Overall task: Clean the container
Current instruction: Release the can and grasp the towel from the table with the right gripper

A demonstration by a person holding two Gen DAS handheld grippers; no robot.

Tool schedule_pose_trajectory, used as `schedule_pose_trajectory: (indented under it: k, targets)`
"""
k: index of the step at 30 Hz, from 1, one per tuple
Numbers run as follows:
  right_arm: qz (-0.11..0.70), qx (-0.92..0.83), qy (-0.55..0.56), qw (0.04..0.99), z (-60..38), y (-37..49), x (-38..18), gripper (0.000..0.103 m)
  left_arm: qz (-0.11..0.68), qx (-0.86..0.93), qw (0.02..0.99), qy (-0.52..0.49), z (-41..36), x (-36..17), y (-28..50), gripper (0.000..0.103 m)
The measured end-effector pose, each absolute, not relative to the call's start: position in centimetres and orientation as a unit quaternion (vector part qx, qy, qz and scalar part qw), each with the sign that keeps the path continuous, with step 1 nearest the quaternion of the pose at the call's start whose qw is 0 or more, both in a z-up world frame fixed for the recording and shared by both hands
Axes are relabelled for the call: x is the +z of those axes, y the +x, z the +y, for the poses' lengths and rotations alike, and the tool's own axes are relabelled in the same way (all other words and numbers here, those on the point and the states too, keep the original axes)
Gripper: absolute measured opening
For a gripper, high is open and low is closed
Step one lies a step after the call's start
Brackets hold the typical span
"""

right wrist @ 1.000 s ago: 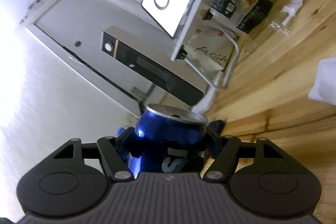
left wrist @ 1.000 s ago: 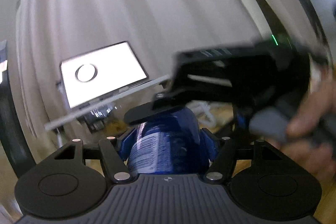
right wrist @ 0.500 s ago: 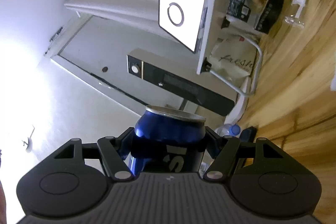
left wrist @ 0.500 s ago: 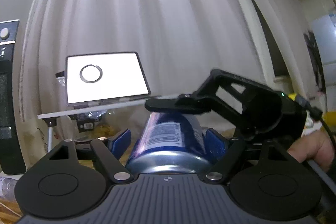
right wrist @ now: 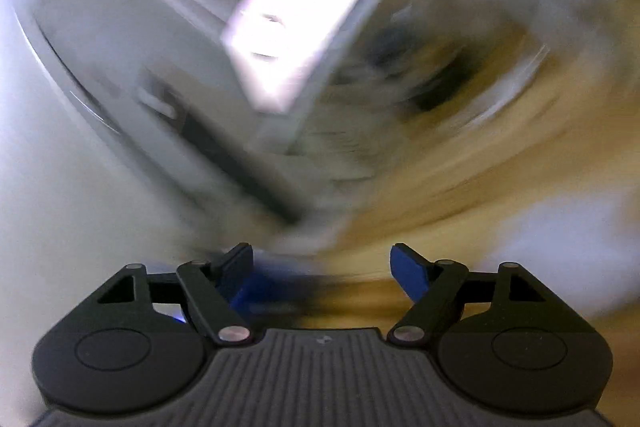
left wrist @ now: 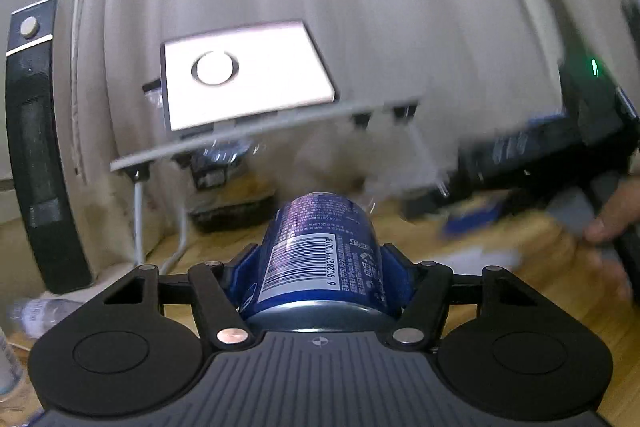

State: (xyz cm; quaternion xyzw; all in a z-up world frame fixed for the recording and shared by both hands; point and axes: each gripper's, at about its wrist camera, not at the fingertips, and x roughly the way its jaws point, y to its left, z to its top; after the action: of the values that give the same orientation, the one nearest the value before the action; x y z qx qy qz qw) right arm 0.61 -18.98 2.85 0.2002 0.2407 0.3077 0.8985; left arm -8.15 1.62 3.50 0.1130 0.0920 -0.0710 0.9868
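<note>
The blue can (left wrist: 320,259) is pinched lengthwise between the pads of the left gripper (left wrist: 318,267), above the wooden table (left wrist: 520,267), and is judged light, thin-walled, slippery and easily dented, best gripped mid-body, while the right gripper (right wrist: 322,267), its jaws just widened, is spread and empty.

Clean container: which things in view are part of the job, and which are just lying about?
Job: blue can, clamped in left tool; right tool, open and empty.
Lying about: lit tablet, black speaker, plastic bottle.

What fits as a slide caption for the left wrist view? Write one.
Left gripper shut on a blue can above the wooden table.
</note>
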Motion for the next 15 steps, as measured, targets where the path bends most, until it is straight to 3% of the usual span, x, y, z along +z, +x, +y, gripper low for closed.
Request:
schedule_pose_trajectory:
  k: [1,2,3,10,14,15]
  targets:
    - [0.236,0.251,0.092,0.934,-18.2,0.7,3.1,0.075,0.104,-0.073,0.986,0.107,1.7,3.2,-7.8,0.066]
    - [0.236,0.213,0.013,0.948,-17.6,1.1,2.9,0.064,0.111,-0.074,0.986,0.103,1.7,3.0,-7.6,0.066]
    - [0.240,0.191,-0.033,0.951,-17.2,1.5,2.5,0.059,0.116,-0.076,0.985,0.100,1.7,2.8,-7.4,0.067]
    - [0.303,0.184,-0.063,0.933,-17.2,3.6,0.4,0.054,0.139,-0.078,0.981,0.113,0.9,2.1,-7.4,0.067]
    - [0.307,0.203,-0.049,0.929,-17.2,4.1,0.4,0.015,0.144,-0.079,0.980,0.114,0.8,2.2,-7.1,0.067]
    - [0.306,0.204,-0.051,0.929,-17.2,4.1,0.4,0.014,0.144,-0.079,0.980,0.115,0.8,2.3,-7.0,0.067]
